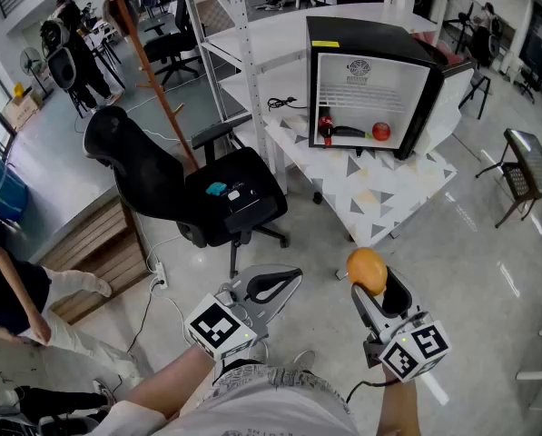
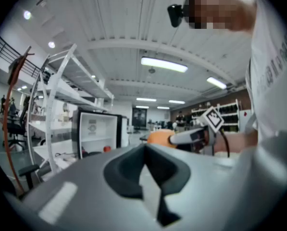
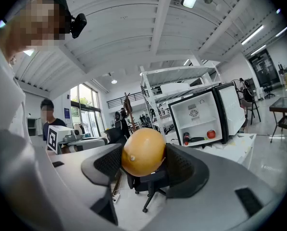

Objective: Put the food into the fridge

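Note:
An orange (image 1: 366, 269) sits between the jaws of my right gripper (image 1: 370, 278), which is shut on it and held in the air above the floor. In the right gripper view the orange (image 3: 143, 152) fills the gap between the dark pads (image 3: 182, 170). The small black fridge (image 1: 370, 84) stands ahead on a white table (image 1: 389, 193) with its door swung open. Inside it lie a red tomato (image 1: 380, 132), a dark bottle (image 1: 348, 132) and a red item (image 1: 325, 125). My left gripper (image 1: 284, 282) hangs to the left of the right one, shut with nothing in it.
A black office chair (image 1: 207, 189) stands on the floor between me and the table's left end. White shelving (image 1: 225, 53) rises behind it. A person (image 1: 16, 298) sits at the left edge. A small dark side table (image 1: 534, 166) is at the right.

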Motion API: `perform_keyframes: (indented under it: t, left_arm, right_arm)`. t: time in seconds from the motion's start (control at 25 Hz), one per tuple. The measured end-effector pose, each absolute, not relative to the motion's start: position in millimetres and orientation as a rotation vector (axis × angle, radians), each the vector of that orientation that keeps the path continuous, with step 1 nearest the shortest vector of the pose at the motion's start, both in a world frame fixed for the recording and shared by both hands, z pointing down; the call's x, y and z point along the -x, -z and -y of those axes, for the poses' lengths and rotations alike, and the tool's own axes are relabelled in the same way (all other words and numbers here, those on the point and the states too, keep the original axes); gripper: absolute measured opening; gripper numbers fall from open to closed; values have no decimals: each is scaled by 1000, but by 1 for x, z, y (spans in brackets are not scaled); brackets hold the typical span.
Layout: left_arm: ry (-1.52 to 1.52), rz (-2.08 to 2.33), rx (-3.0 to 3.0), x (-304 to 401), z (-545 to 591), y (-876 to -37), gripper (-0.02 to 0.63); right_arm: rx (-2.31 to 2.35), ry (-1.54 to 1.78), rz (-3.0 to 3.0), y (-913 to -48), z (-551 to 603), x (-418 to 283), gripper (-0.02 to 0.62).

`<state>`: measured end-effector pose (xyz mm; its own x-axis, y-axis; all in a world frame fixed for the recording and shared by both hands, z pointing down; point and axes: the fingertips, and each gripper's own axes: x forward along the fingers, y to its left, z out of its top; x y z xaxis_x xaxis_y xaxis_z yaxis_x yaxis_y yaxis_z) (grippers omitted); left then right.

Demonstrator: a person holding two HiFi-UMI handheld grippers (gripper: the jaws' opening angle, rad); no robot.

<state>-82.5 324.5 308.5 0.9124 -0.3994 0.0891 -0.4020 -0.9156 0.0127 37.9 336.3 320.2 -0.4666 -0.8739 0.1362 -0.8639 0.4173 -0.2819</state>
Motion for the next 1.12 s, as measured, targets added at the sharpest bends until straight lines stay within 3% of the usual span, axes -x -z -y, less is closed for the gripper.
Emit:
perform_keyframes:
  t: [0.56, 1.12]
  left_arm:
    - [-154, 679, -3015, 34, -337, -319, 6]
    - [-132, 713, -2996, 15, -282, -330, 6]
  right_arm:
    - [1551, 487, -2597, -319, -343, -88, 276]
    - [1540, 511, -2610, -332, -294, -113, 278]
